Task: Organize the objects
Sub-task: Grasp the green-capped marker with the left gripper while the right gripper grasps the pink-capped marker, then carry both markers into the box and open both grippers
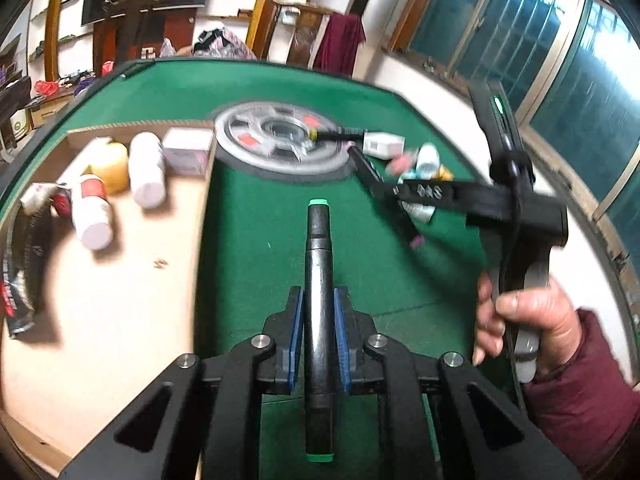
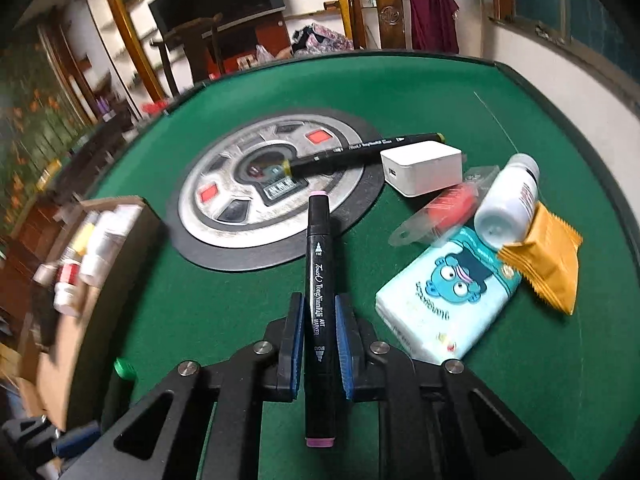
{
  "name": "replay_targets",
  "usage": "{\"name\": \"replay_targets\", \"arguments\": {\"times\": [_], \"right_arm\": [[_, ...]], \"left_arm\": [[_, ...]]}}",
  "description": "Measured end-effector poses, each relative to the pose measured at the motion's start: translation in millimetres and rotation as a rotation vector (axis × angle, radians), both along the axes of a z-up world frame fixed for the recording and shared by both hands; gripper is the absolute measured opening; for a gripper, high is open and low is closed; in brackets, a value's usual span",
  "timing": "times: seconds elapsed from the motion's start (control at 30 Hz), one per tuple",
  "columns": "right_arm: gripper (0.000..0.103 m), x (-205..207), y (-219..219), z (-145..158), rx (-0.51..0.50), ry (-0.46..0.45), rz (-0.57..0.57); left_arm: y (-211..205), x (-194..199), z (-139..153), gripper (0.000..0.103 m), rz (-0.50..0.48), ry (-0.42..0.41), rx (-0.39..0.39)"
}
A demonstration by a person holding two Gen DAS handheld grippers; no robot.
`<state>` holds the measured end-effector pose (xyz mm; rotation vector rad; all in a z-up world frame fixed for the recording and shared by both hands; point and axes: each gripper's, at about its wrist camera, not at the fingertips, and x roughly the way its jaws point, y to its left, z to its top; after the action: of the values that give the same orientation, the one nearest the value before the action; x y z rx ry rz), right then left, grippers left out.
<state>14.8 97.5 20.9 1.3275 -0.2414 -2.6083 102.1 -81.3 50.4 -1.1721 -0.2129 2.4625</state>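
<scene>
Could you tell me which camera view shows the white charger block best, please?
The right wrist view: the white charger block is sharp and unobstructed beside the yellow-capped marker. The left wrist view shows it only small, distant and motion-blurred.

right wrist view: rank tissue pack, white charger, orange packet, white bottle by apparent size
1. tissue pack, though it lies nearest the camera
2. white charger and orange packet: look alike, not ranked
3. white bottle, partly behind the packet

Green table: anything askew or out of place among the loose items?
Mostly ordinary clutter. The white bottle lies tipped across the orange packet and tissue pack, and the yellow-capped marker lies half on the table's centre disc, touching the white charger.
</scene>
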Motion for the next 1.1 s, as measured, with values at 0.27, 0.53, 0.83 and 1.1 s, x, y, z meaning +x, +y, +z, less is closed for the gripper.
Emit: {"name": "replay_targets", "arguments": {"times": [0.27,0.53,0.83,1.1], "right_arm": [[0.016,18,-9,36,-0.203,0.013,0.063],[0.017,25,-77,44,-0.288,-0.048,0.205],[0.017,27,-161,22,-0.290,-0.154,0.307],[0.017,21,-207,-6,-0.219,-0.216,0.329]], "left_arm": [[-55,10,31,0.014,0.095,0.046,0.053],[-116,-10,19,0.014,0.202,-0.021,-0.036],[-144,-42,-13,0.014,0.268,-0.131,-0.060],[-152,-43,-30,0.014,0.279,-0.165,-0.038]]}}
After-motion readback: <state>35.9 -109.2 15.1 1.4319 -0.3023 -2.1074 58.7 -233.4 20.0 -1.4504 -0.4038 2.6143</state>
